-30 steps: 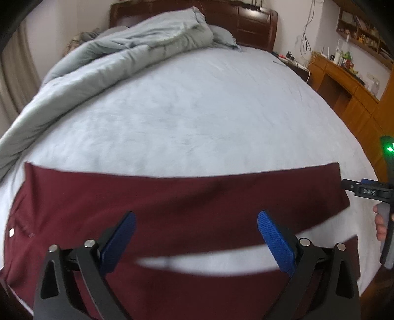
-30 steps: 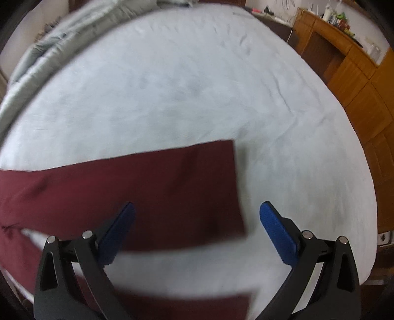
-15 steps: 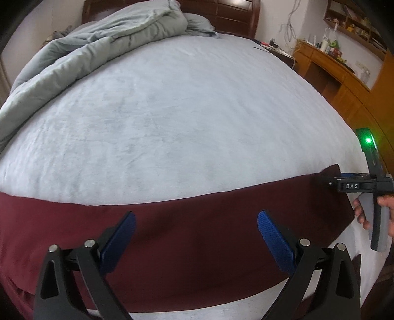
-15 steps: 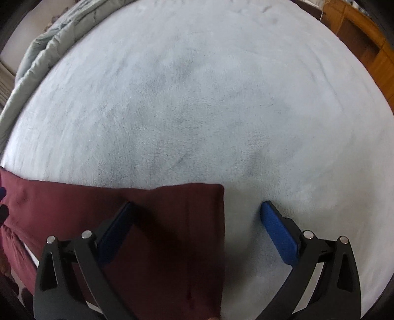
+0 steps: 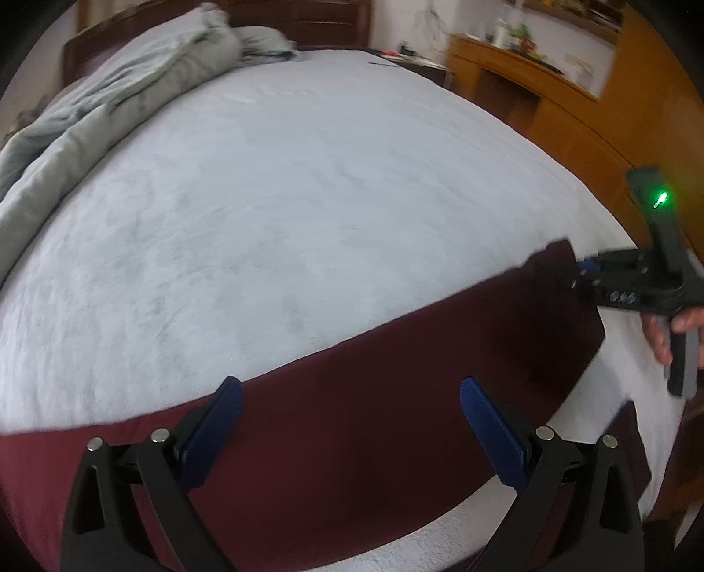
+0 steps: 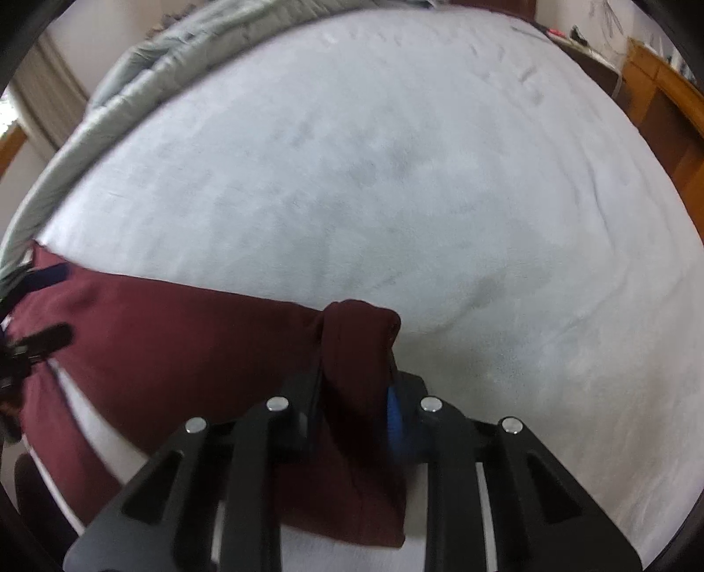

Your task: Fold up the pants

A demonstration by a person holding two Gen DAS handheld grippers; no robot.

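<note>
Maroon pants [image 5: 374, 418] lie spread across the near side of the pale bed [image 5: 308, 198]. My left gripper [image 5: 350, 389] hovers open over the upper leg, its blue pads apart and nothing between them. At the right end of that leg my right gripper [image 5: 585, 268] meets the hem, with a person's hand [image 5: 673, 330] on its handle. In the right wrist view the right gripper [image 6: 356, 383] is closing its jaws, with the hem [image 6: 358, 325] bunched up between the pads. The rest of the pants [image 6: 176, 334] stretches left toward the left gripper [image 6: 53, 306]. The second leg [image 5: 633, 444] shows below.
A crumpled grey duvet [image 5: 110, 101] lies along the far left of the bed, against a dark wooden headboard [image 5: 308, 22]. Wooden desk and cabinets [image 5: 528, 83] stand past the bed's right side. The bed's near edge runs just below the pants.
The right gripper dropped onto the leg's hem and its jaws went from wide apart to pinching the cloth, which bunched up. The left gripper shifted right along the pants and rolled.
</note>
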